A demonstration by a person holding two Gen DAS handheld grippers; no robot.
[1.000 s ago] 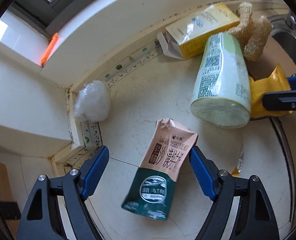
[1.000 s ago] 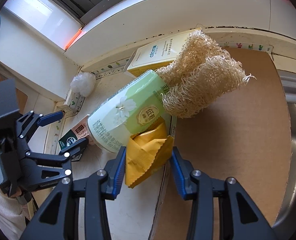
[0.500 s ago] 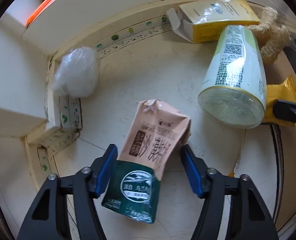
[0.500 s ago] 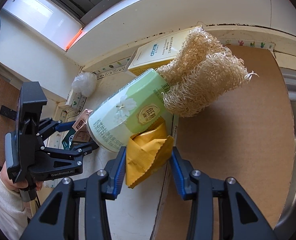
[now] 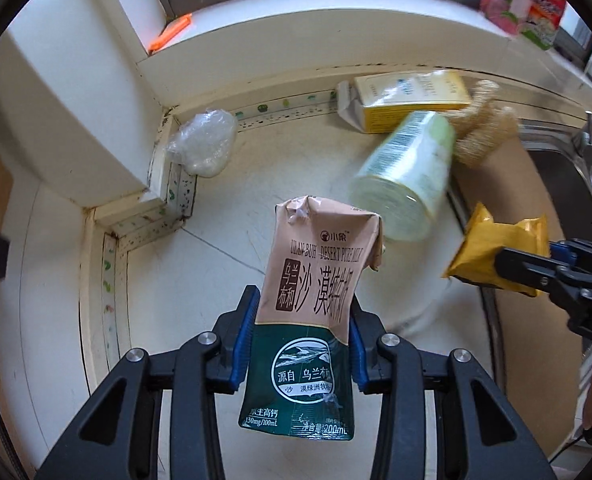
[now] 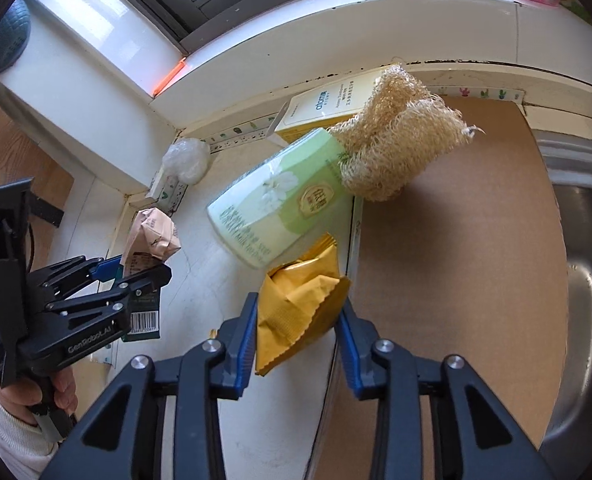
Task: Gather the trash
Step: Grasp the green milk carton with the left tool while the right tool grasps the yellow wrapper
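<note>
**Onlooker 1:** Left wrist view has it plain: the left gripper has just been closing, and its blue pads now pinch the crumpled pink-and-green milk pouch, which looks to hang clear of the pale tabletop.

**Onlooker 2:** And the right gripper? Its jaws have been closing too, and they're clamped on the crinkled yellow foil wrapper, which looks lifted as well, just in front of the brown board.

**Onlooker 1:** So two bits of rubbish in hand. I'd call that the picking half of this round done, but nothing's binned. I can't see a bin or bag anywhere.

**Onlooker 2:** Plenty left on the surface, mind. The pale green cylindrical paper cup lies on its side, its far end against the straw-coloured loofah scrubber. The yellow-and-white cardboard box lies behind, near the wall.

**Onlooker 1:** Plus the crumpled ball of clear plastic film tucked in the corner by the tiled ledge.

**Onlooker 2:** I reckon the cup, box and film still need collecting; the loofah may simply stay.
</note>
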